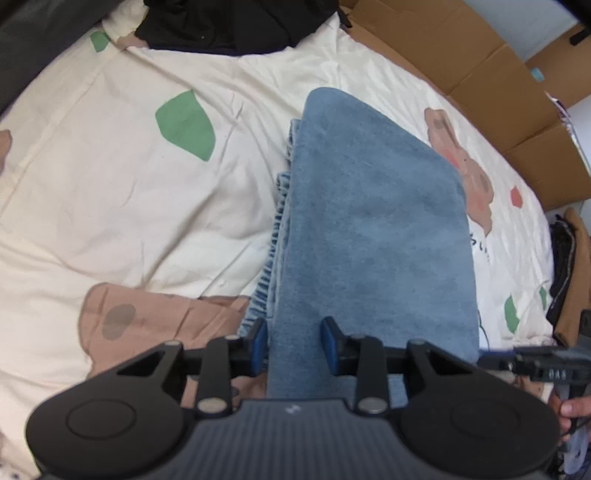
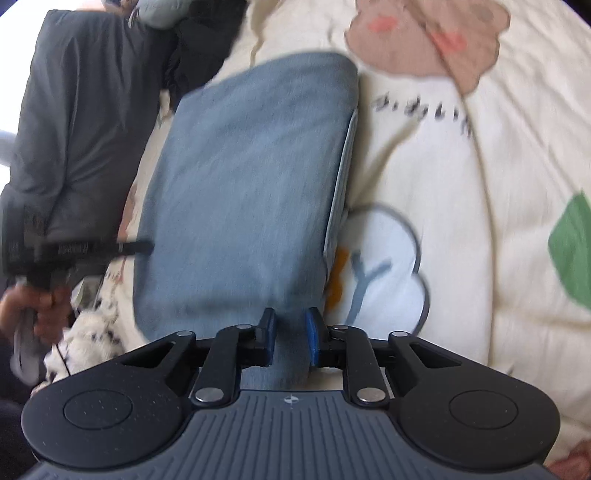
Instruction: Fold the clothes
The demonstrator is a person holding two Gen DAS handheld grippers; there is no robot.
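Note:
A blue garment point(image 1: 369, 221), folded into a long thick strip, lies on a cream bedsheet point(image 1: 110, 192) printed with bears and green leaves. Gathered layered edges show along its left side. My left gripper point(image 1: 294, 343) is shut on the strip's near end, and the cloth fills the gap between its blue pads point(image 1: 258, 345). In the right wrist view, the same blue garment point(image 2: 251, 184) runs away from my right gripper point(image 2: 290, 338), which pinches a narrow fold at its near edge. Each view shows the other gripper at its edge, held by a hand point(image 2: 37, 310).
Black clothing point(image 1: 214, 22) lies at the bed's far end, with flattened cardboard point(image 1: 461, 55) along the right side. A dark grey padded cover point(image 2: 85, 110) lies beyond the garment's left side. Brown and black clothes point(image 1: 576, 277) hang past the bed's right edge.

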